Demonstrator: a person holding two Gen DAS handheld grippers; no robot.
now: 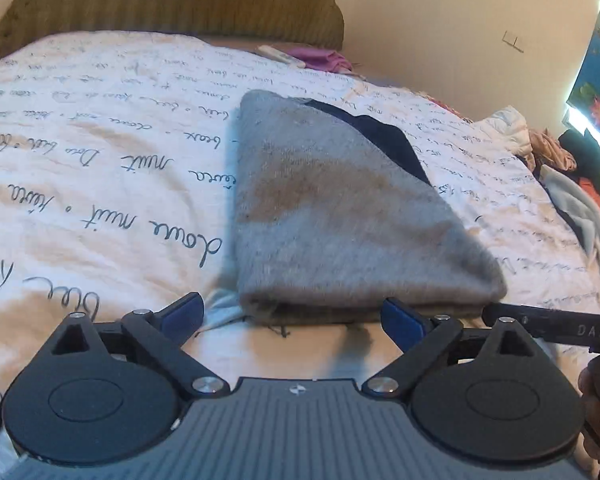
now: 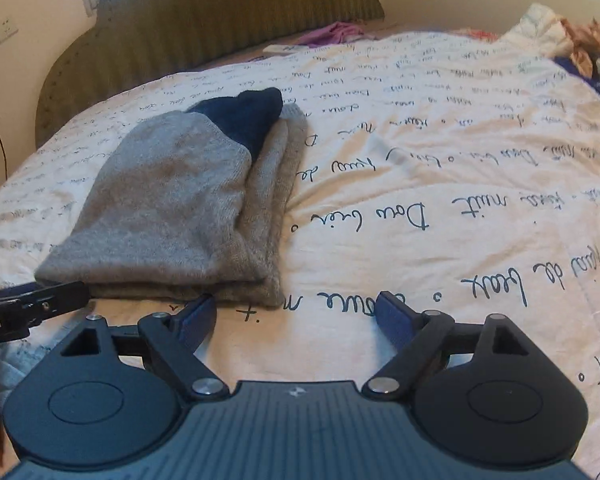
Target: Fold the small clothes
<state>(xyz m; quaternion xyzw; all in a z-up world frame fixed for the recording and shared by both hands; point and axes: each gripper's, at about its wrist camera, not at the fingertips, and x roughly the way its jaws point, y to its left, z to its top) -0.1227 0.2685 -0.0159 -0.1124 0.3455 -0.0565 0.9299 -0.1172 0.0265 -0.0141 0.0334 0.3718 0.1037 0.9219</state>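
Observation:
A grey knitted garment with a dark navy part lies folded in layers on the bed. In the right wrist view the same grey garment sits left of centre, its navy part at the far end. My left gripper is open at the garment's near edge, nothing between its blue pads. My right gripper is open too, over the quilt just right of the garment's near corner. Each gripper's body shows at the edge of the other's view.
A white quilt printed with black script covers the bed. An olive ribbed headboard stands behind. A purple cloth and a white remote lie near the headboard. A pile of clothes sits at the right side.

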